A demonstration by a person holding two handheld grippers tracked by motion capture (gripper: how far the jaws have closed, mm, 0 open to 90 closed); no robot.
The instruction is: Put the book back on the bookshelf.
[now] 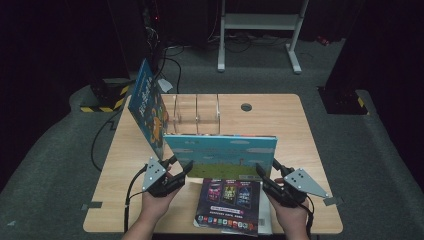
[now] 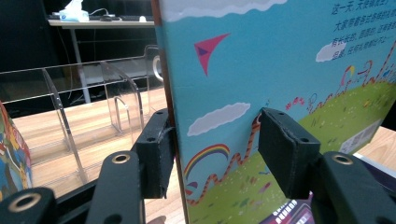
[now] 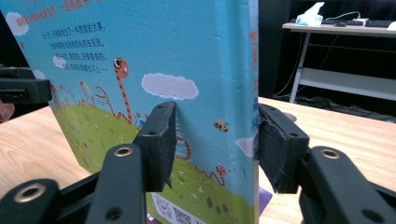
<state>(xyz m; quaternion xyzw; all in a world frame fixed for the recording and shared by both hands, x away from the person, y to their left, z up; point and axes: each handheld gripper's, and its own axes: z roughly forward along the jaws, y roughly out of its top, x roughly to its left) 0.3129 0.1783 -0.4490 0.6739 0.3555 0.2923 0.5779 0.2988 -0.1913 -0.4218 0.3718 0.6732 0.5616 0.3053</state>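
Blue picture book [image 1: 220, 156] stands upright, long axis crosswise, both tongs [image 1: 176, 169] [image 1: 268, 176] clamping its ends.

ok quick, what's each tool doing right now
Left tool: shut on the blue picture book, at its left edge.
Right tool: shut on the same book, at its right edge.

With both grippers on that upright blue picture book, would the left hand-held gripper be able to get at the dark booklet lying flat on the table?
Probably not as things stand: the left hand-held gripper is clamped on the upright blue picture book. The dark booklet lies uncovered just beside it, so the path looks free once it lets go.
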